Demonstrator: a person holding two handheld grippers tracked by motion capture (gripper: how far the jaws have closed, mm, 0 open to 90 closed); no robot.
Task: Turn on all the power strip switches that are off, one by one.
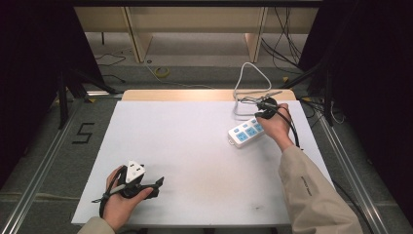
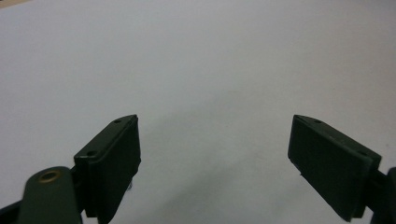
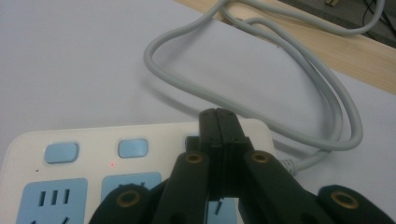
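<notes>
My right claw [image 3: 218, 116] is pressing, jaws together, over the glossy white strip [image 3: 140, 140] with blue sockets at the matte table's [image 1: 195, 146] far right, while my left claw [image 2: 215, 149] is gaping.

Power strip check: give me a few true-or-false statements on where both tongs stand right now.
1. The right tongs are shut, tips over the power strip at a button nearest the cord end. True.
2. The left tongs grip the white cord. False: their jaws stand wide open over the bare table.
3. The white cord loops on the table beyond the strip. True.
4. The power strip lies near the left hand. False: it lies by the right hand, at the table's far right.
5. A plug sits in one of the blue sockets. False: the visible sockets are empty.
</notes>
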